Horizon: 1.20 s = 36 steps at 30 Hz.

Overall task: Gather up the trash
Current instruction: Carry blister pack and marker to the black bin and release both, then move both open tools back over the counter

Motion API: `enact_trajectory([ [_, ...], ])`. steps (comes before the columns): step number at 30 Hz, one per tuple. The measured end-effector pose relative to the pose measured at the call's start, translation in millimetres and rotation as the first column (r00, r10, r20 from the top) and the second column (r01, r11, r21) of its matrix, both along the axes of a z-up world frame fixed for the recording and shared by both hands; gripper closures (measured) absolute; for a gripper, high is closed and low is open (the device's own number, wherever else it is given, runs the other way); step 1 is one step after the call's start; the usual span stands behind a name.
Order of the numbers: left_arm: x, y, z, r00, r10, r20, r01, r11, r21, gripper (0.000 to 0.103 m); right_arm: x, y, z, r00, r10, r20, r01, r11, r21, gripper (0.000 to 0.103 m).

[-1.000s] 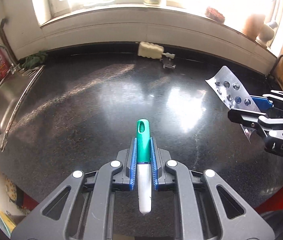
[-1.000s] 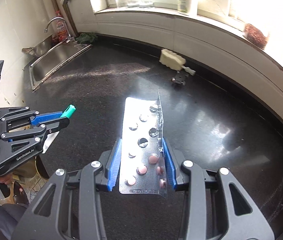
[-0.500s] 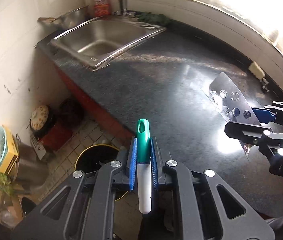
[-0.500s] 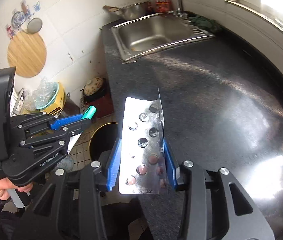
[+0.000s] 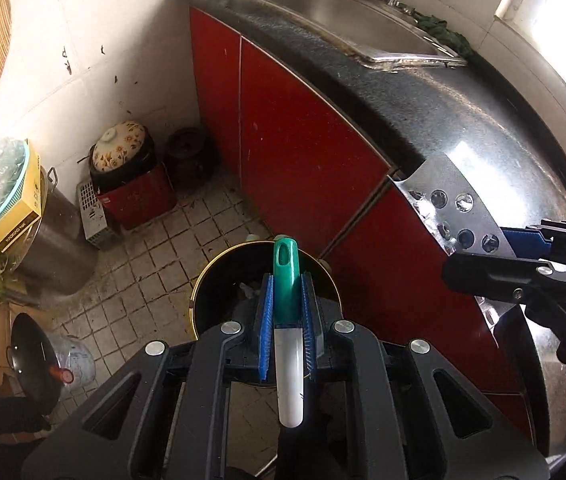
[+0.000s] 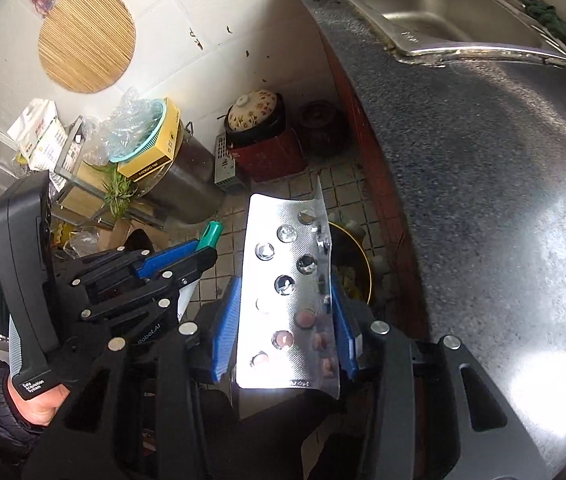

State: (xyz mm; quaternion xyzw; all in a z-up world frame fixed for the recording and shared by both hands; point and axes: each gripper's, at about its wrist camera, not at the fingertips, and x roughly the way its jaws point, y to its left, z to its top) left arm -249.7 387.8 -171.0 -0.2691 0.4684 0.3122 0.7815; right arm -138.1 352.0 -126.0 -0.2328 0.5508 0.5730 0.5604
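My left gripper (image 5: pixel 286 312) is shut on a marker (image 5: pixel 287 328) with a green cap and white body, held right above a black trash bin (image 5: pixel 219 296) with a yellow rim on the tiled floor. My right gripper (image 6: pixel 283 316) is shut on a silver pill blister pack (image 6: pixel 287 292), partly emptied, held beside the counter edge. The bin rim (image 6: pixel 365 268) shows just behind the pack in the right wrist view. The blister pack (image 5: pixel 449 208) and right gripper (image 5: pixel 523 256) show at the right of the left wrist view; the left gripper (image 6: pixel 187 256) with the marker's cap (image 6: pixel 209 236) shows at the left of the right wrist view.
A dark granite counter (image 5: pixel 463 120) with a steel sink (image 5: pixel 347 20) sits over red cabinet doors (image 5: pixel 303 140). On the floor are a floral-lidded pot (image 5: pixel 121 148) on a red box, a steel drum (image 5: pixel 55 236), a wok (image 5: pixel 29 352) and clutter at the left.
Both grippers have swung left and down from over the counter to the floor side. The bin has come from the lower edge to directly under the marker. Both keep their grip.
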Motion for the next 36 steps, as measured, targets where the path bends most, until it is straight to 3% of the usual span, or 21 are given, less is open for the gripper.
enact_trajectory([
  [6,-5,14,-18,1.000,0.012,0.009,-0.012,1.000,-0.029,0.090,-11,18,-13,1.000,0.020,0.004,-0.020,0.999,-0.034,0.060],
  [10,-6,20,-24,1.000,0.014,0.003,-0.014,0.999,-0.028,0.088,-10,23,-13,1.000,0.023,-0.003,-0.023,0.999,-0.035,0.052],
  [12,-6,22,-26,1.000,0.016,-0.001,-0.016,0.999,-0.035,0.070,-9,25,-11,1.000,0.018,-0.012,-0.018,0.999,-0.033,0.047],
  [13,-7,22,-25,1.000,0.024,0.000,-0.024,0.999,-0.033,0.044,-9,26,-11,1.000,0.016,-0.012,-0.017,0.999,-0.031,0.044],
  [14,-8,22,-23,0.999,0.033,0.011,-0.033,0.999,-0.022,0.035,-8,27,-9,1.000,0.015,-0.010,-0.015,0.999,-0.029,0.042],
  [24,-2,14,-3,1.000,-0.010,0.027,0.009,1.000,0.016,0.035,16,-2,17,0.999,-0.046,0.004,0.046,0.999,0.018,0.030],
  [29,20,-9,25,0.994,-0.090,0.066,0.087,0.995,0.047,0.024,48,-50,45,0.989,-0.145,0.029,0.143,0.988,0.063,0.027],
  [33,59,-51,52,0.964,-0.244,0.108,0.235,0.968,0.091,0.024,79,-111,71,0.960,-0.266,0.092,0.256,0.960,0.110,0.026],
  [36,96,-93,70,0.914,-0.383,0.138,0.370,0.922,0.111,0.024,107,-173,91,0.915,-0.377,0.143,0.358,0.923,0.141,0.026],
])
